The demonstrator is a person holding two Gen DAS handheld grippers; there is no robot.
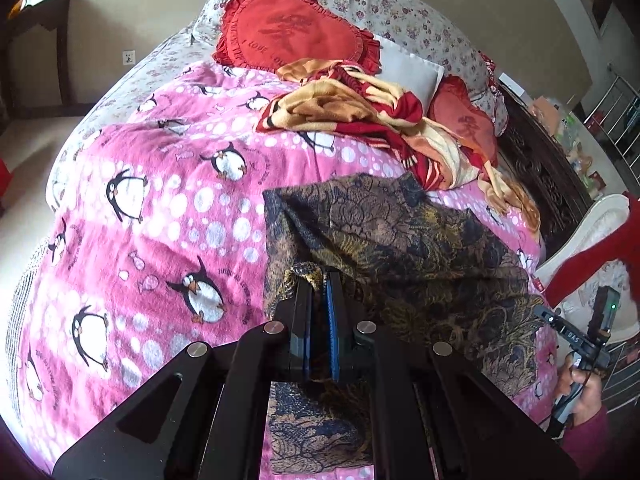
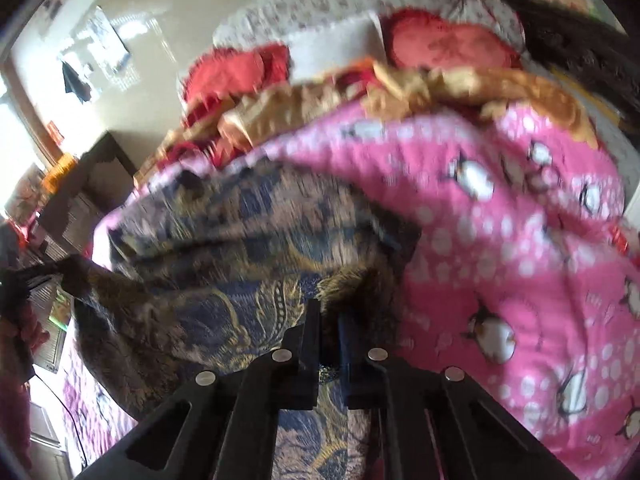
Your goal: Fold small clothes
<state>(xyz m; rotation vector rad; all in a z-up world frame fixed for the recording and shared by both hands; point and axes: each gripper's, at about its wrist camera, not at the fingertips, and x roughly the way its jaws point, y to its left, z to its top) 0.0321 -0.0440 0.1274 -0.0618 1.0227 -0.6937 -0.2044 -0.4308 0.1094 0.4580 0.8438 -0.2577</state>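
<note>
Nearest in the left wrist view, the left claw (image 1: 319, 280) is pressed together on a bunched edge of the dark patterned garment (image 1: 400, 240), with cloth between its two fingers. In the right wrist view the right claw (image 2: 330, 312) also pinches an edge of the same garment (image 2: 240, 248); this picture is blurred, but cloth sits between the fingers there too.

The garment hangs and spreads between the two claws, partly lifted and partly lying on the pink penguin blanket (image 1: 160, 208) that covers the bed. From the left claw the cloth runs forward and to the right, toward the right claw's handle (image 1: 576, 336) at the edge of that view. So its long axis seems to go from one claw to the other, and each claw holds its own end; neither is nearer to the middle.

Farther back lie a crumpled red and yellow blanket (image 1: 360, 112), then a red heart pillow (image 1: 288, 36) on the floral bedding (image 1: 400, 12). I see no container here.
</note>
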